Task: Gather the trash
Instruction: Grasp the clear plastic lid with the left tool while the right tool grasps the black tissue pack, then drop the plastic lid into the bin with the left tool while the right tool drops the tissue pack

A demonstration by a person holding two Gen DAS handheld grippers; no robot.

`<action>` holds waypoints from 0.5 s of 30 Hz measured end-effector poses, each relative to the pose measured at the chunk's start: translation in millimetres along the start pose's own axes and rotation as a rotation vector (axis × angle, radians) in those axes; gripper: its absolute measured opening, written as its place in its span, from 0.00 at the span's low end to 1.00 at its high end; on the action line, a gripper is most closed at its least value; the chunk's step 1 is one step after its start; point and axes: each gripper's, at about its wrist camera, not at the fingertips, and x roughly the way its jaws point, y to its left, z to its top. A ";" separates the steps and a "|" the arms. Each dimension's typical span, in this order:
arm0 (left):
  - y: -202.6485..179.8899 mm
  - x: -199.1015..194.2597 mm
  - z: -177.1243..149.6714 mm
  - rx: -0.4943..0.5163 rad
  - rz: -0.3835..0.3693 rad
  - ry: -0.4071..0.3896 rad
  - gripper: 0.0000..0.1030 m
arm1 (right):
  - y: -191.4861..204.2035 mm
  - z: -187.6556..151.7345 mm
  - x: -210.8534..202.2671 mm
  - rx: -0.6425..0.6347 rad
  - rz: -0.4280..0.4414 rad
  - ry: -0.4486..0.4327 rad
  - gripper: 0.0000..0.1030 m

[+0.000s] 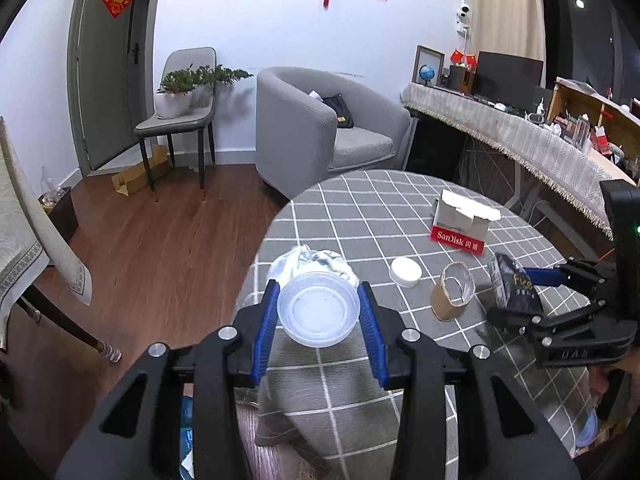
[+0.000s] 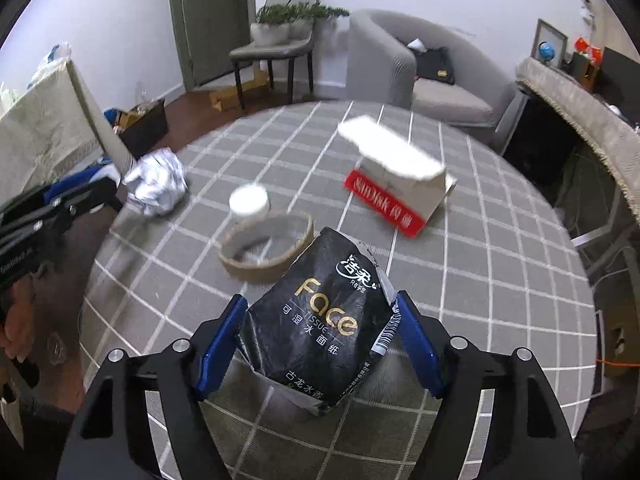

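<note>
The left tongs [image 1: 319,312] gripped a clear round plastic cup [image 1: 319,309] above the checked grey worktop [image 2: 500,280]. The right tongs [image 2: 320,344] stood around a black "Face Tissue" packet [image 2: 320,320], blue pads at its sides; contact was unclear. Farther off lay a red-and-white "SanDisk" carton [image 2: 396,184].

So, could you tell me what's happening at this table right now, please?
A person is clearing trash off the checked table with two handheld grippers. The left gripper holds a clear plastic cup by its sides. The right gripper has its jaws around a black tissue pack. A crumpled wrapper, white lid, tape roll and SanDisk box remain.
</note>
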 end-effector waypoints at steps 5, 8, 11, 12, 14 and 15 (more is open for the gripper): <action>13.8 -12.4 1.7 -0.014 0.010 -0.015 0.41 | 19.0 11.7 -9.1 -0.022 0.005 -0.049 0.73; 26.4 -20.7 0.8 -0.021 0.025 -0.020 0.41 | 32.9 17.8 -12.1 -0.041 0.014 -0.071 0.73; 38.5 -27.0 -2.7 -0.025 0.043 -0.017 0.41 | 49.0 24.0 -13.7 -0.058 0.028 -0.086 0.73; 43.2 -28.8 -4.0 -0.027 0.050 -0.014 0.41 | 53.5 25.5 -13.7 -0.062 0.034 -0.088 0.73; 50.8 -31.4 -6.8 -0.026 0.065 -0.006 0.41 | 65.8 28.8 -13.6 -0.079 0.047 -0.096 0.73; 54.9 -32.7 -8.4 -0.026 0.072 -0.003 0.41 | 71.2 30.2 -13.4 -0.086 0.052 -0.098 0.73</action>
